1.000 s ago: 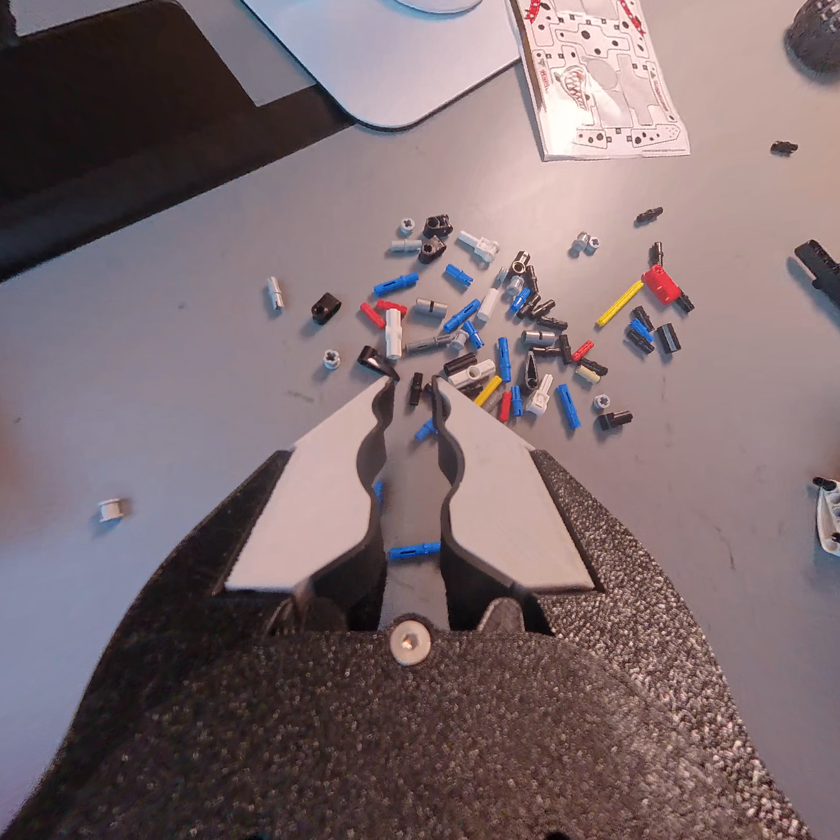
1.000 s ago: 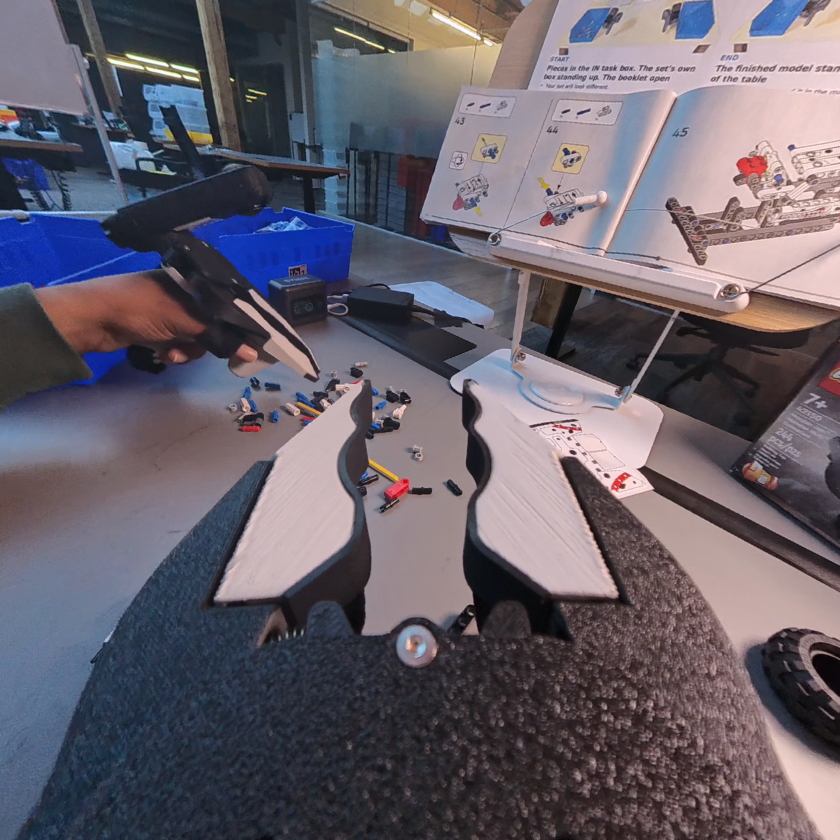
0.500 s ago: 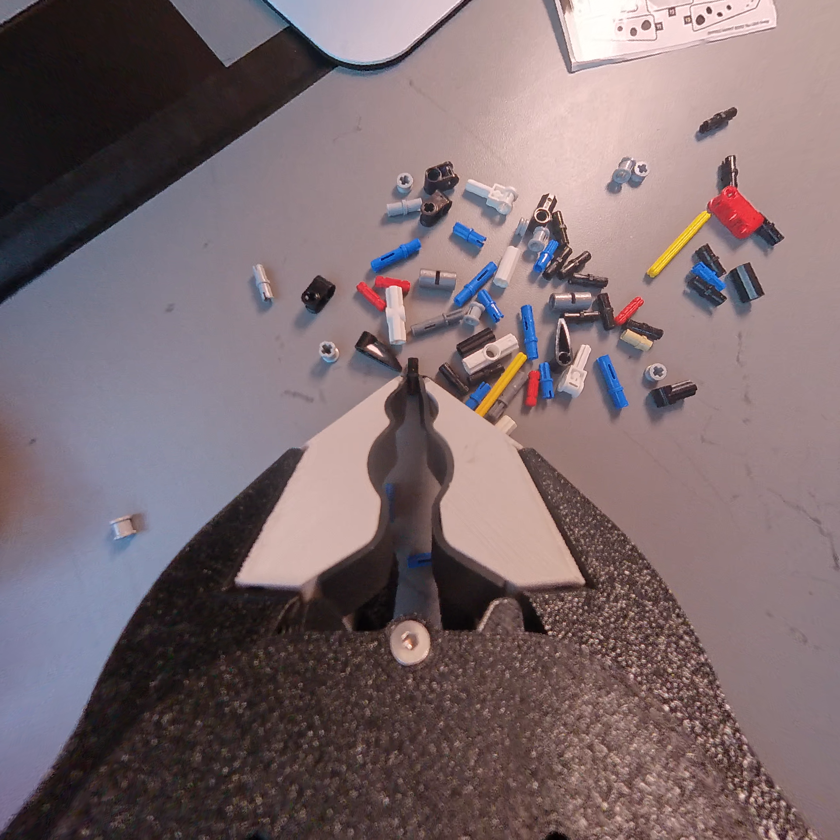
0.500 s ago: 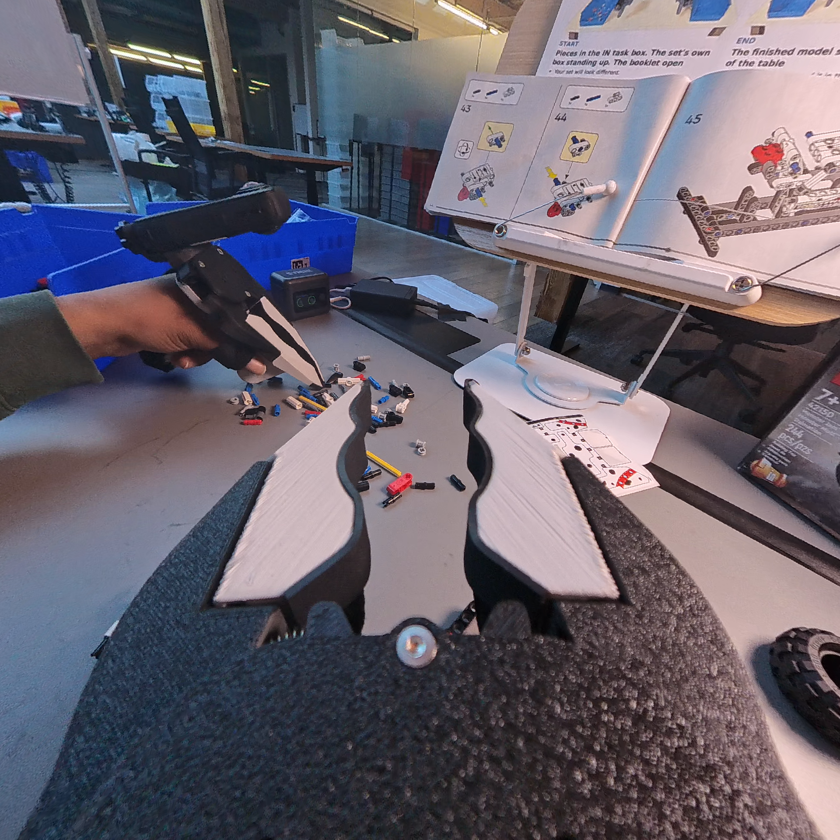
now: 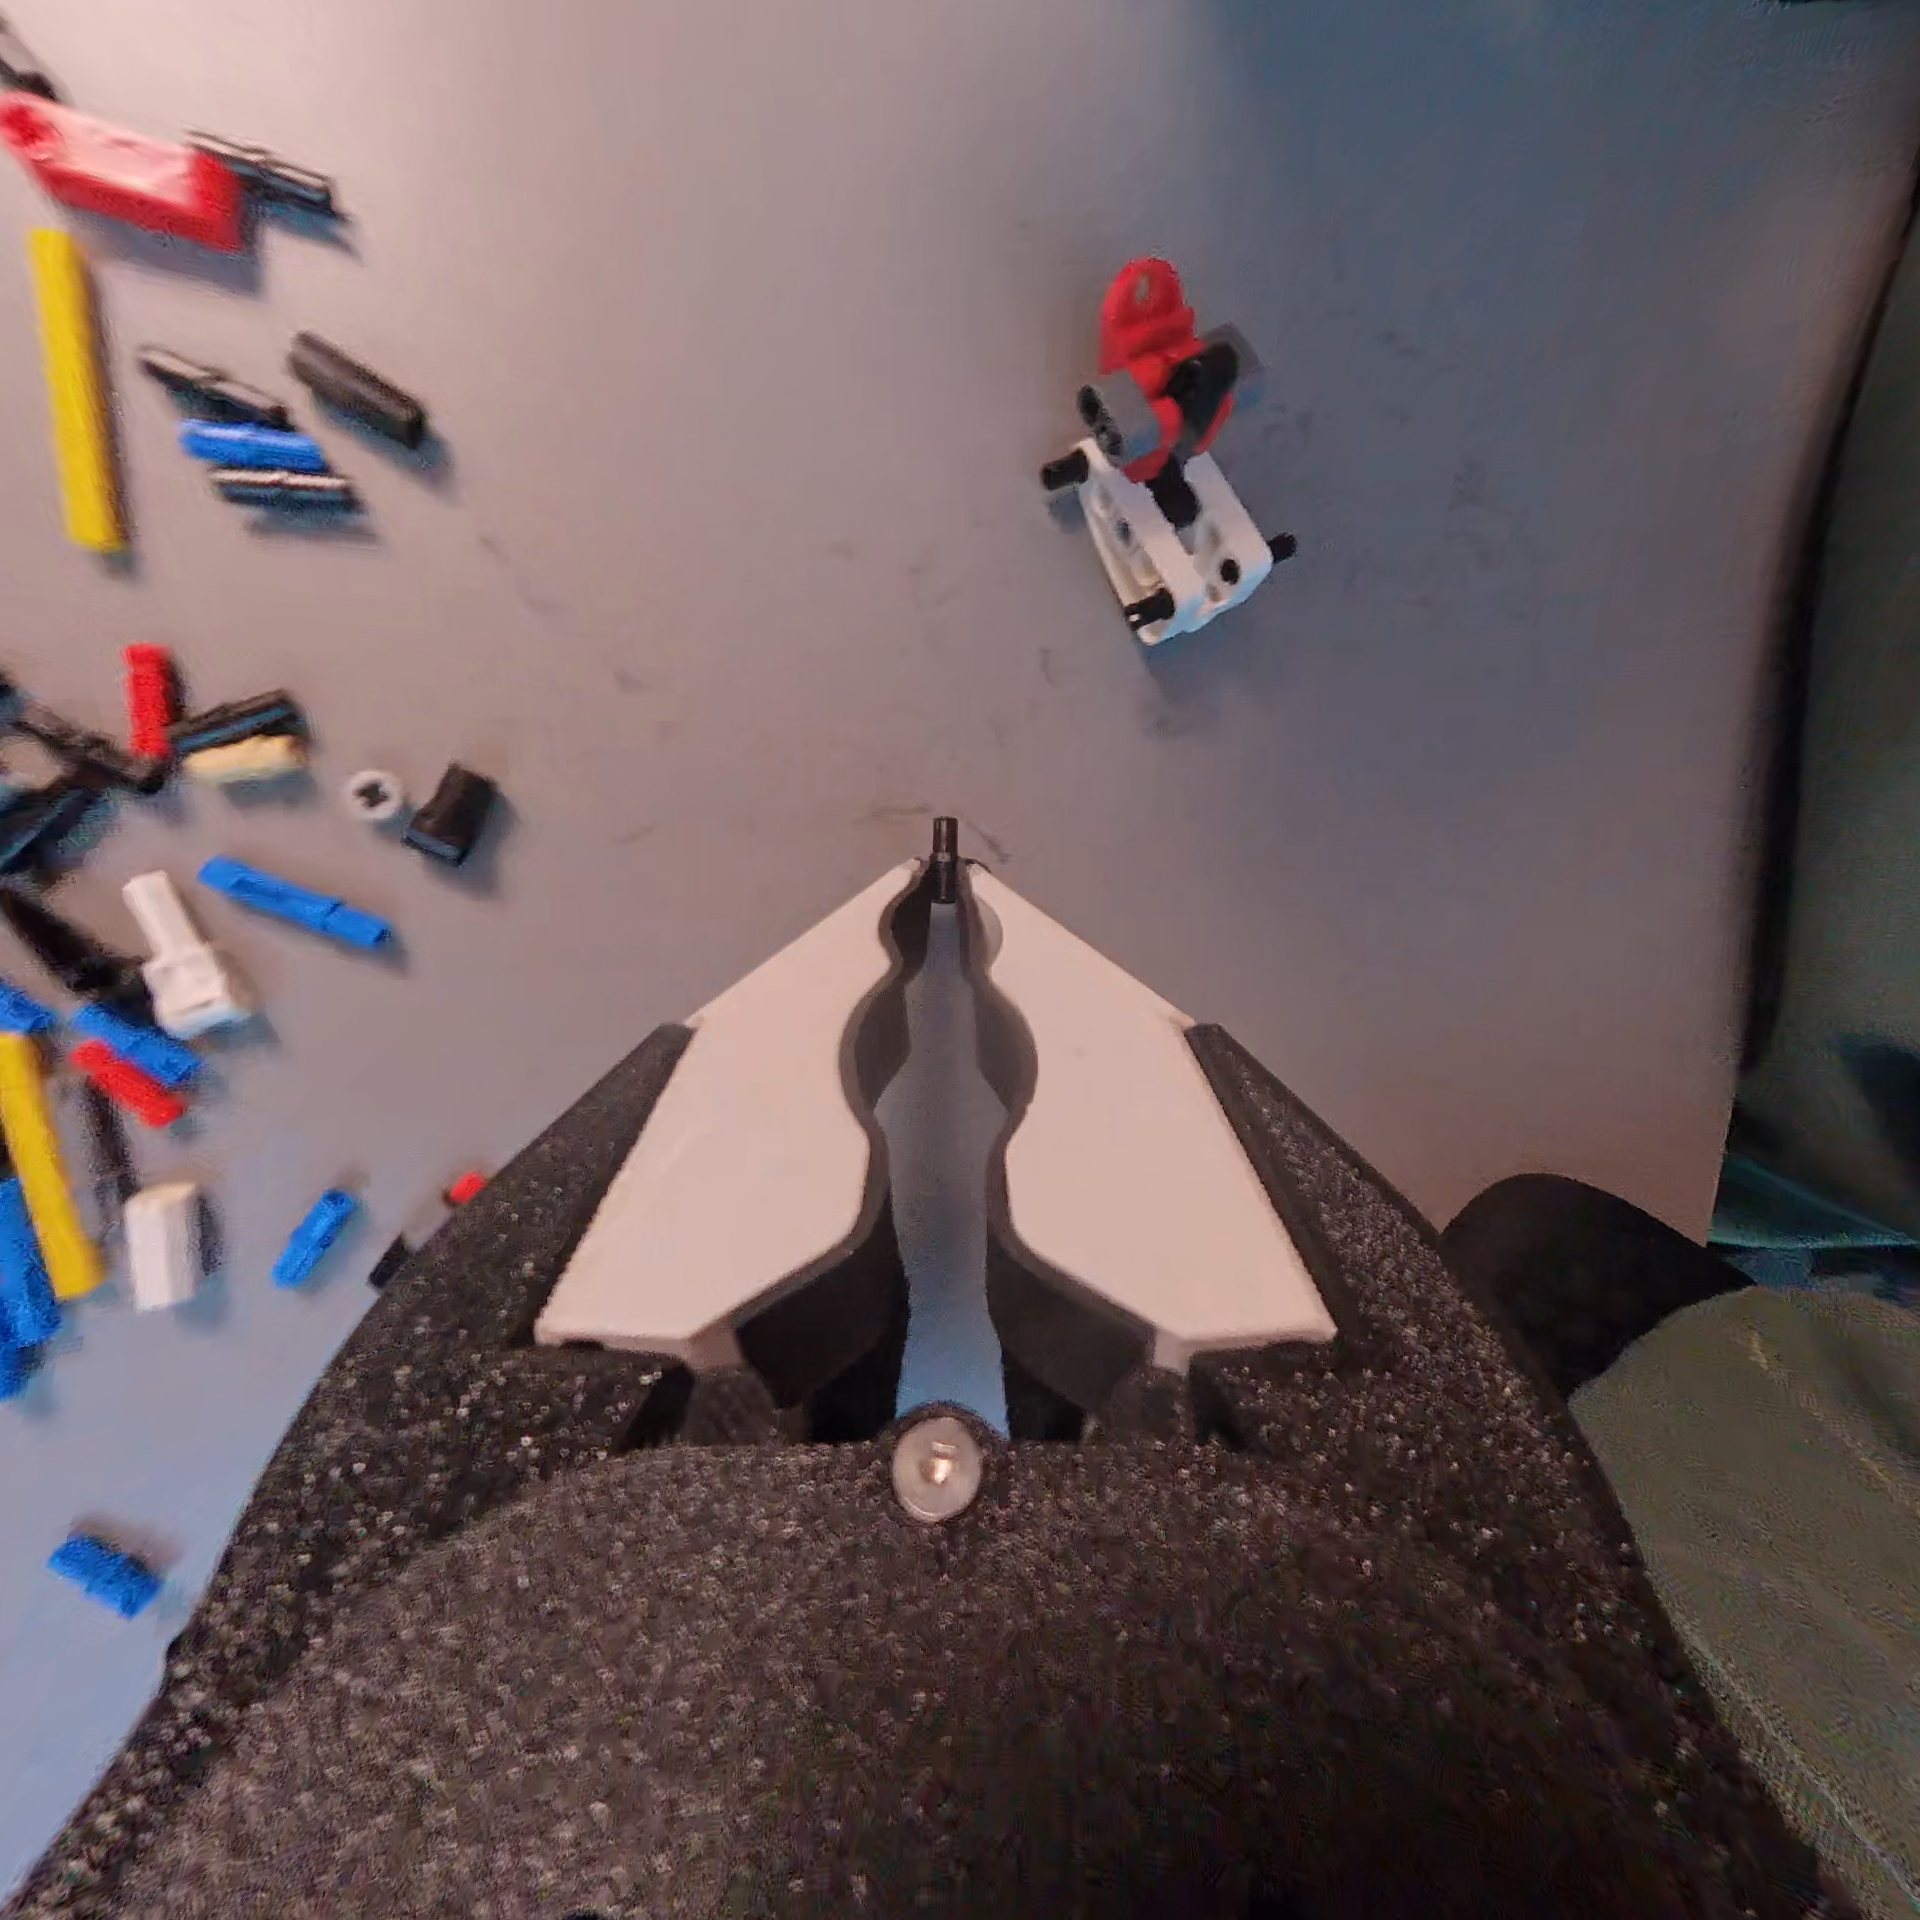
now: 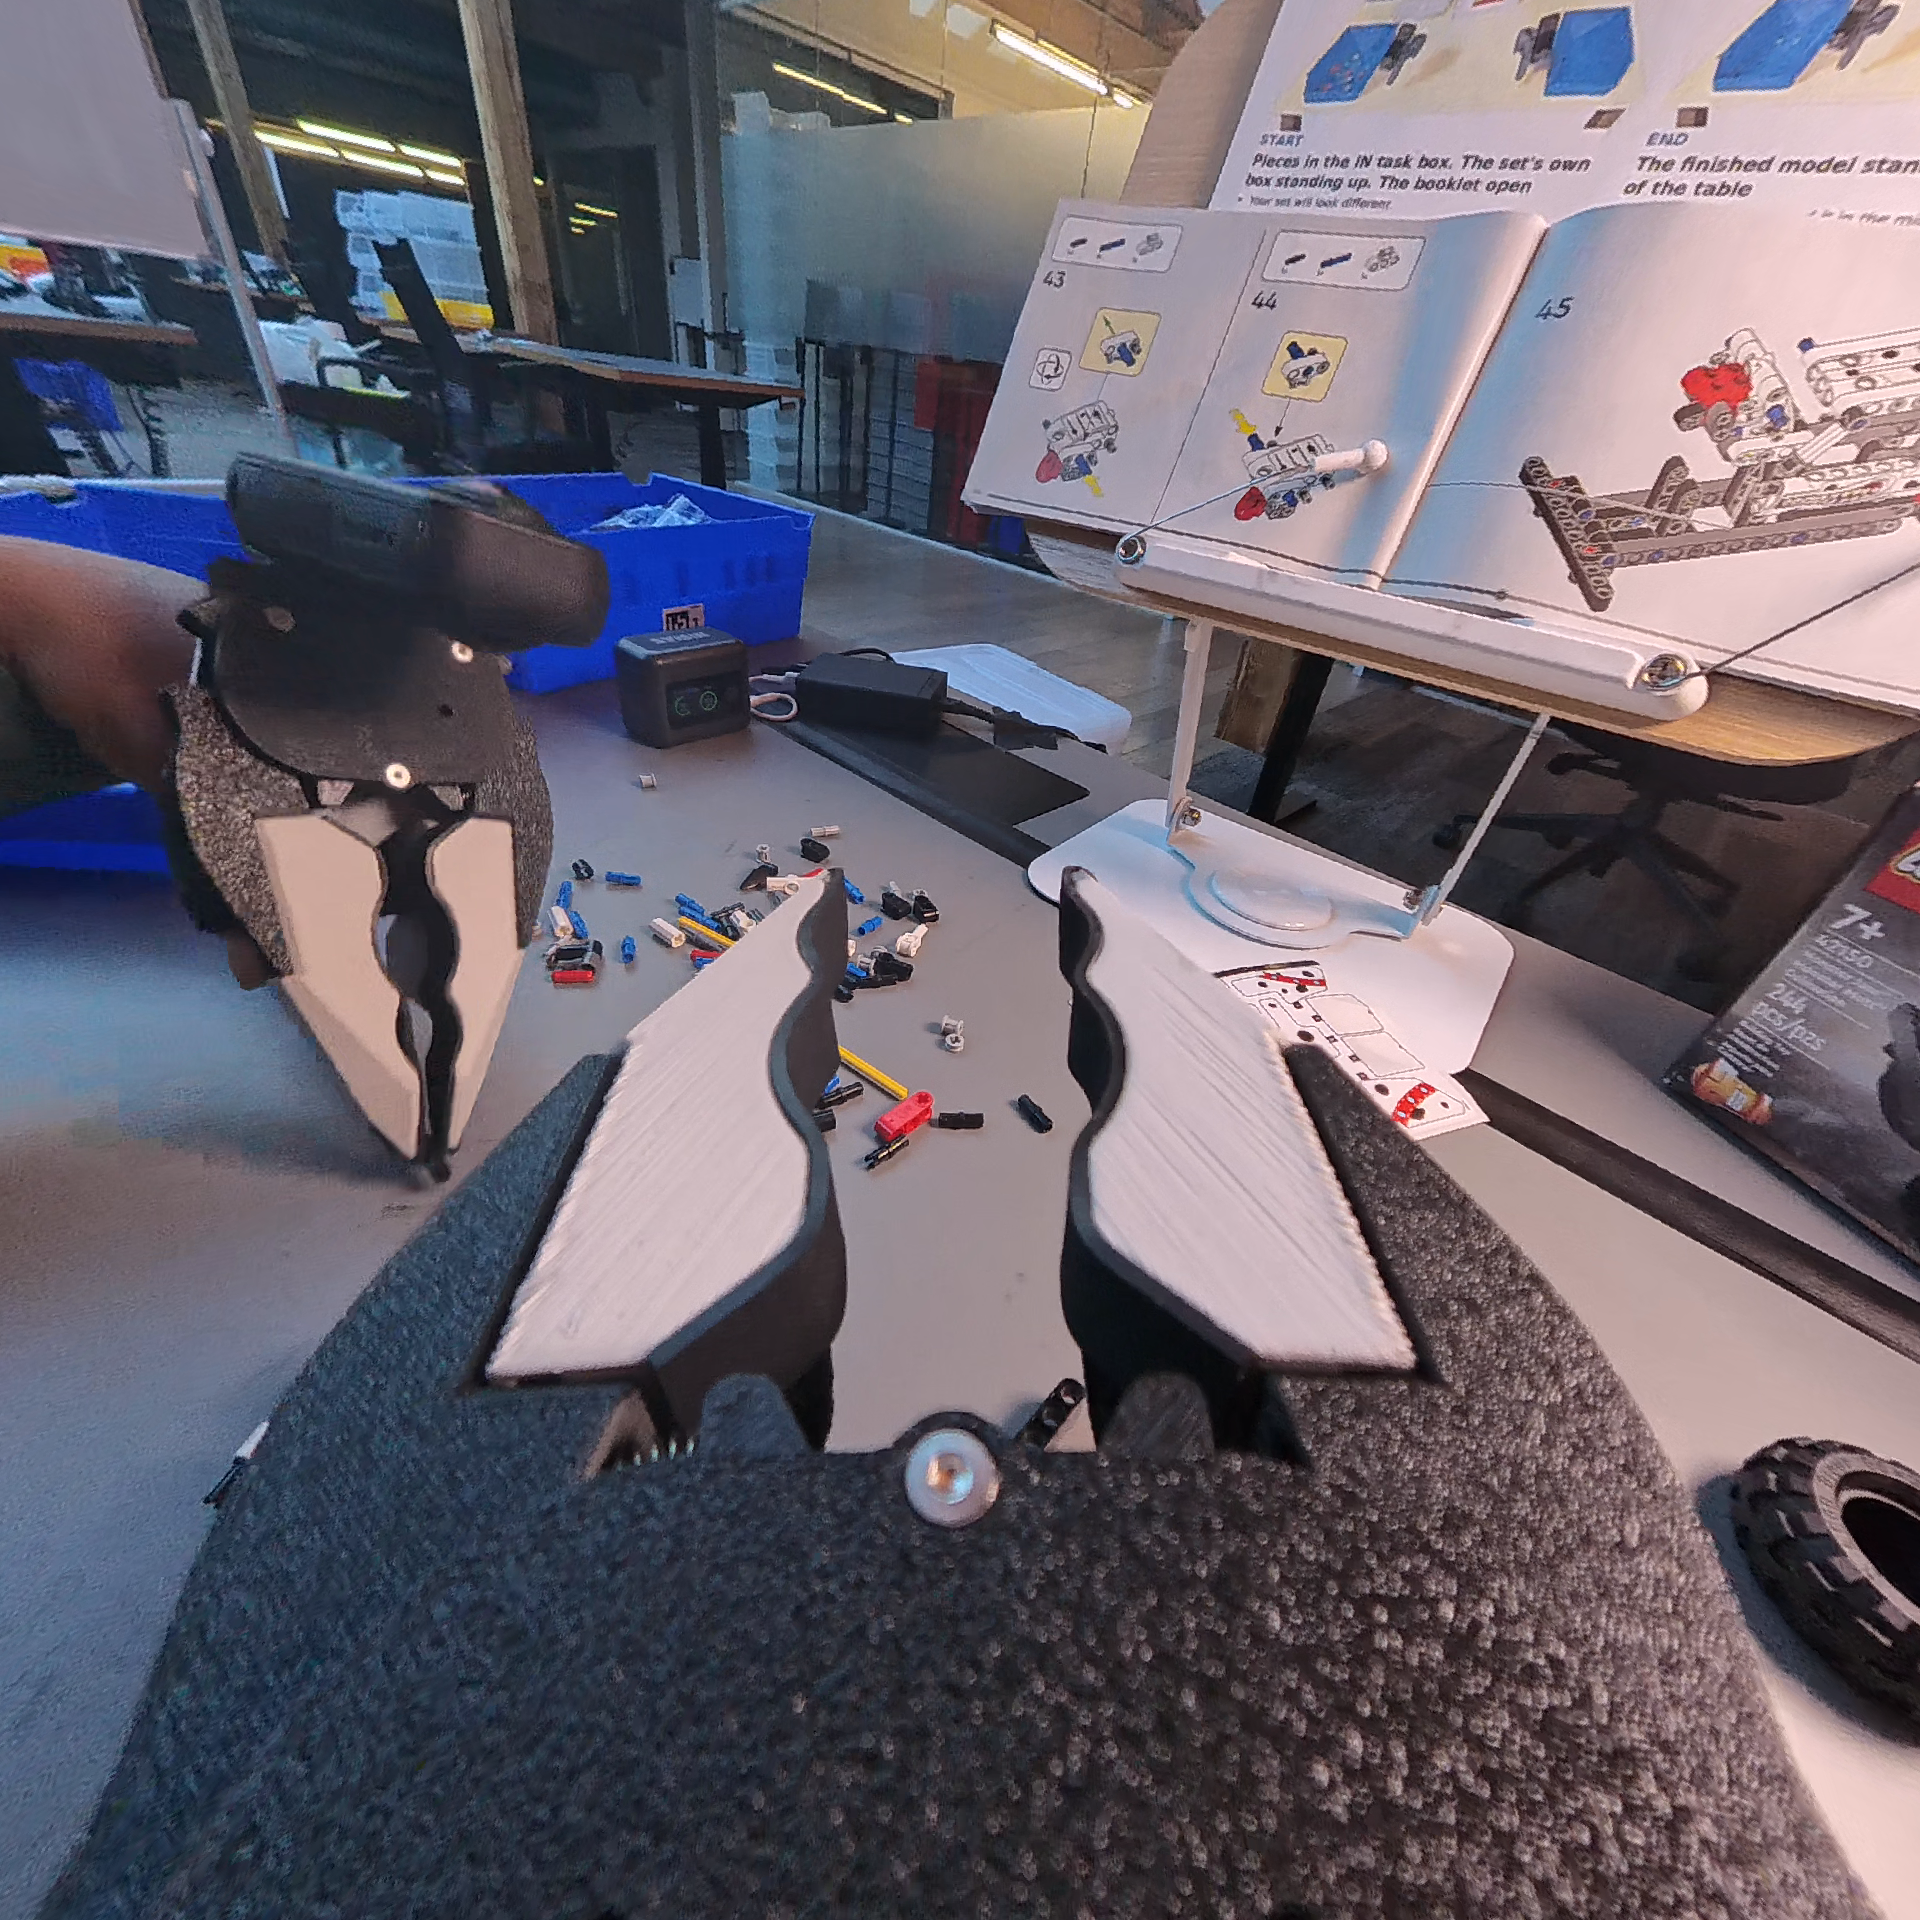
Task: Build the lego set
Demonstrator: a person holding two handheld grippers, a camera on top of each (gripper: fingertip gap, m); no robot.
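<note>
My left gripper (image 5: pixel 943 883) is shut on a small black pin (image 5: pixel 943 854) that sticks out past its tips, held above the grey table. A small white, red and grey sub-assembly (image 5: pixel 1164 468) lies ahead and to the right of it. The pile of loose pins and axles (image 5: pixel 156 831) lies at the left. In the right wrist view the left gripper (image 6: pixel 431 1153) hangs at the left, tips down near the table. My right gripper (image 6: pixel 951 904) is open and empty above the table, with the loose pieces (image 6: pixel 748 925) beyond it and a red piece (image 6: pixel 902 1117) between its fingers.
An open instruction booklet (image 6: pixel 1455 416) rests on a white stand (image 6: pixel 1278 914) at the back right. A sticker sheet (image 6: pixel 1340 1039) lies by the stand's base. A black tyre (image 6: pixel 1839 1558) lies at the right, the set box (image 6: pixel 1829 1049) behind it. Blue bins (image 6: pixel 675 561) stand at the back left. The table edge (image 5: pixel 1745 935) runs along the right. My right fingertips sit around 20 centimetres from my left ones.
The left gripper closed on a black pin in the pile, then carried it right, toward the sub-assembly and the table's near edge. The right gripper stayed open and almost still.
</note>
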